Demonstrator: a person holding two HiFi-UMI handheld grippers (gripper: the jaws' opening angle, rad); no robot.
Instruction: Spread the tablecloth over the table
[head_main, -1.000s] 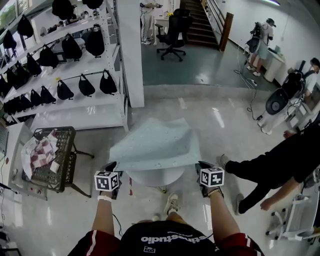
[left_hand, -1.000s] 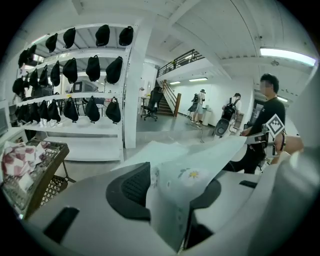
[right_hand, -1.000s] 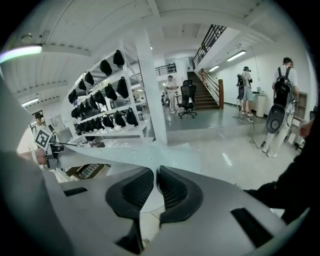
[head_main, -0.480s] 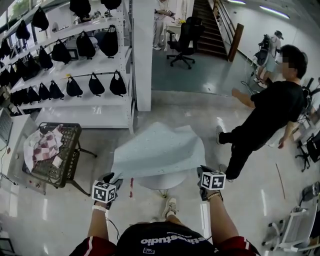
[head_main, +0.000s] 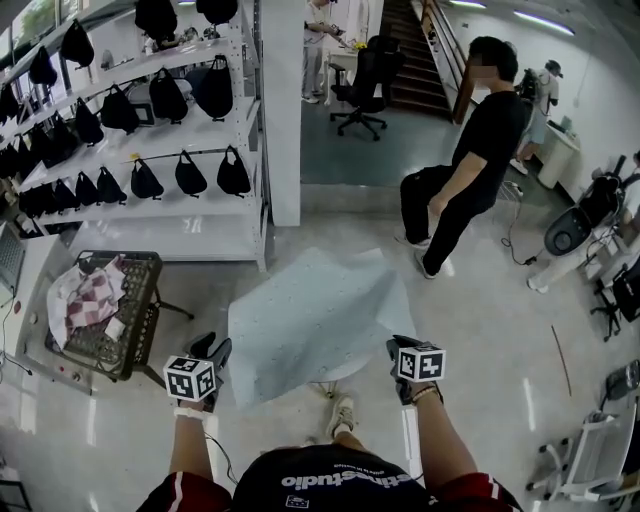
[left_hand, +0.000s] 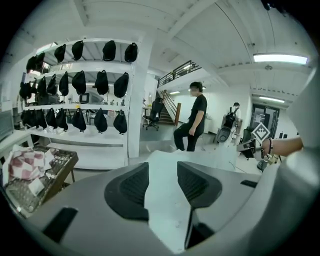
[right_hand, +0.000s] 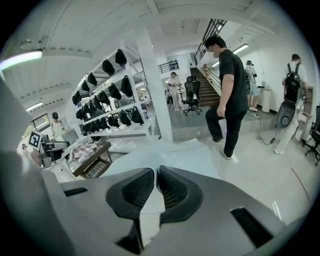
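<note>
**Lettering:** white print across the wearer's black shirt (head_main: 330, 482) at 6 o'clock in the head view; only the ending "studio" can be read. Each gripper carries a cube with black-and-white square markers and no words.

**Tablecloth** (head_main: 315, 320): a pale blue-green sheet, thin and matte with faint small dots. It is draped at the centre over a round white table (head_main: 345, 370), whose rim shows at the cloth's 6 o'clock. The far edge is creased and raised.

**Left gripper** (head_main: 213, 347), at 7 o'clock: its ribbed black pads stand wide apart and are closing. Pale cloth shows in the gap, and the pads are clear of it.

**Right gripper** (head_main: 396, 348), at 5 o'clock: its jaws are pinched on the cloth's near corner and are just starting to part.

**Wire basket** (head_main: 135, 330), at 9 o'clock: dark mesh, holding a red-and-white checked cloth (head_main: 85, 300).

**White shelving** (head_main: 150, 240), at 10 to 11 o'clock: hung with rows of black bags (head_main: 190, 172).

**Person in black** (head_main: 470, 150): standing at 1 o'clock.
</note>
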